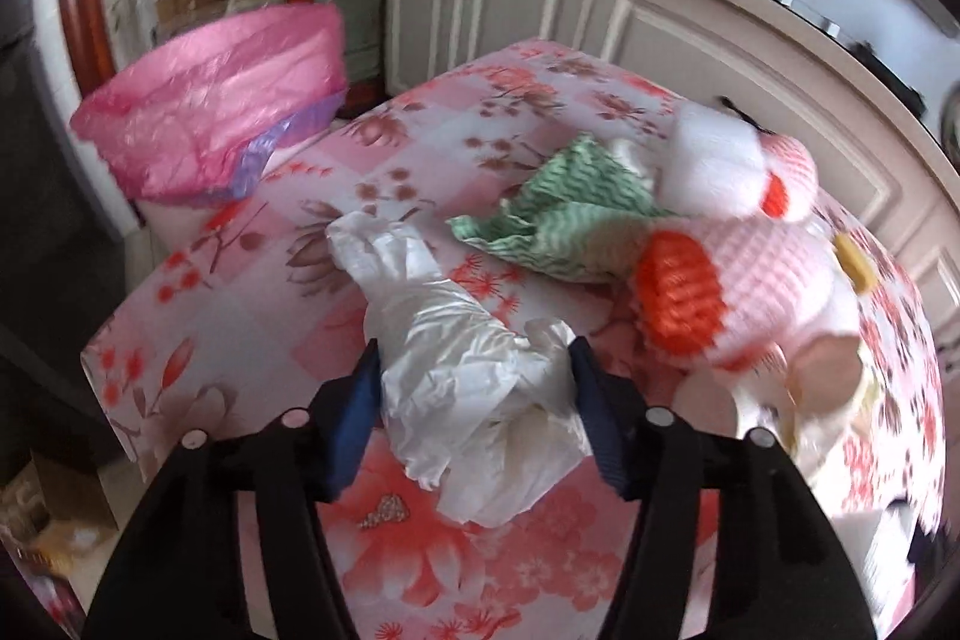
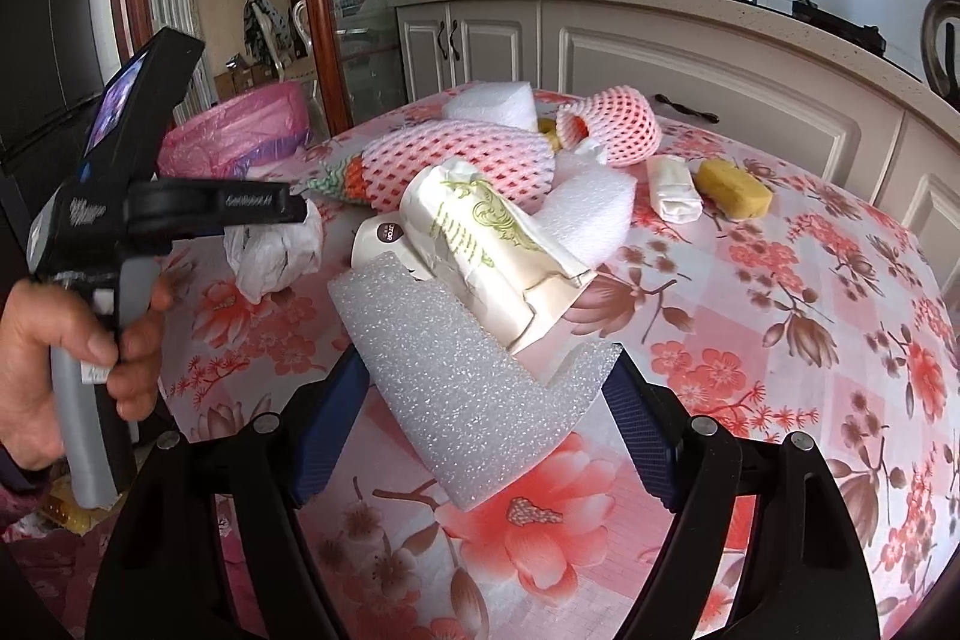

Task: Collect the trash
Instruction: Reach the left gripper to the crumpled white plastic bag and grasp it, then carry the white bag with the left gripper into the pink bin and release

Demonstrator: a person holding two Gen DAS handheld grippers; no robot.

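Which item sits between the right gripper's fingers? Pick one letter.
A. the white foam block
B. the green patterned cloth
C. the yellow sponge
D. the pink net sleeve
A: in the right wrist view the white foam block lies between the blue pads of the right gripper, which touch its sides.

The paper cup [image 2: 384, 244] bears a dark round label with small letters, too blurred to read surely.

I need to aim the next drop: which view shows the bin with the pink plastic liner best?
The left wrist view. The bin with the pink plastic liner appears large there, past the table's far left edge, though slightly blurred. In the right wrist view the bin is smaller, and the left tool covers part of it.
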